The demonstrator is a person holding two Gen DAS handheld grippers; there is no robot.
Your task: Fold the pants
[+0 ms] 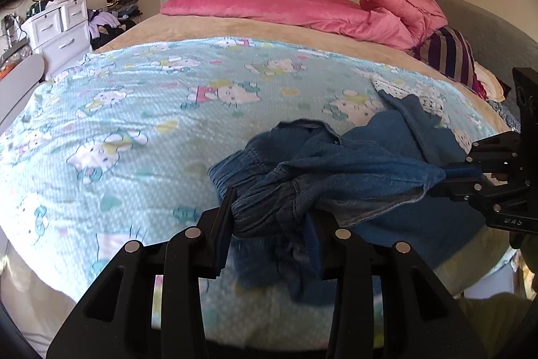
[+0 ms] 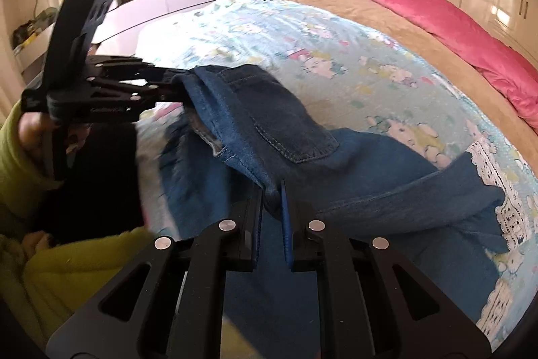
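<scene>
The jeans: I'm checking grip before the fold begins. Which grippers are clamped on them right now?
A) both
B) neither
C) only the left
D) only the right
A: the left gripper is shut on the elastic waistband of the jeans, and the right gripper is shut on another bunch of denim, so the cloth hangs lifted between them over the bed.
</scene>
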